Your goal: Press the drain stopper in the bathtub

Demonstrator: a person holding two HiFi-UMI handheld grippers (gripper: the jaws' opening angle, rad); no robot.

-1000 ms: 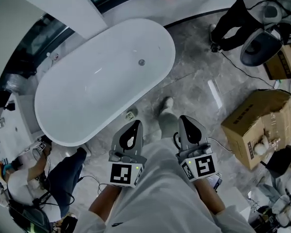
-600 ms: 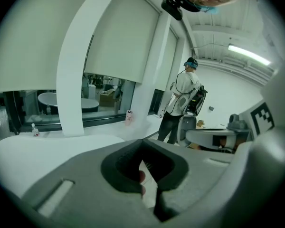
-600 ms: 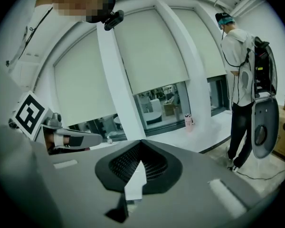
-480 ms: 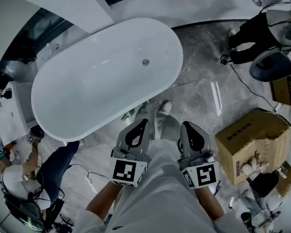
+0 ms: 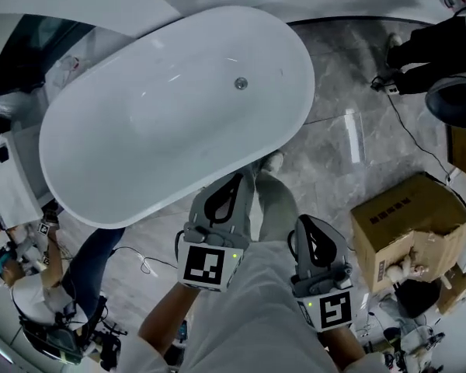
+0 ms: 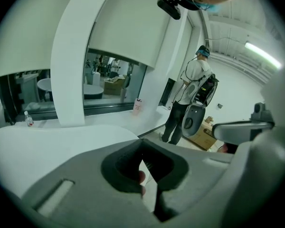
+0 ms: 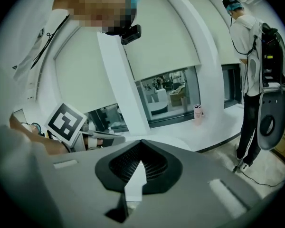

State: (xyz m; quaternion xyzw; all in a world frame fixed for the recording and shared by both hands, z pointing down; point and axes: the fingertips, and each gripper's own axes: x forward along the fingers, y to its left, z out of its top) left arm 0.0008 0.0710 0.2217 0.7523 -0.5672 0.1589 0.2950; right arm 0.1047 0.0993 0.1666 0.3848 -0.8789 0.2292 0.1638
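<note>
One cardboard box (image 5: 405, 222) near bathtub (image 5: 163, 130)

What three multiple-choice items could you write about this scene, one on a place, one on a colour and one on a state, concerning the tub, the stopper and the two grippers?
1. Where is the stopper?
A. in the bottom of the tub
B. on the floor
C. between the left gripper's fingers

2. What colour is the tub?
A. black
B. white
C. brown

3. How are the left gripper and the right gripper?
A. both wide open
B. the left shut on the stopper
C. both shut, holding nothing

Answers:
1 A: the head view shows the stopper set in the tub's bottom, apart from both grippers.
2 B: the whole tub is white against the grey floor.
3 C: each gripper view shows its fingers together with nothing between them.
</note>
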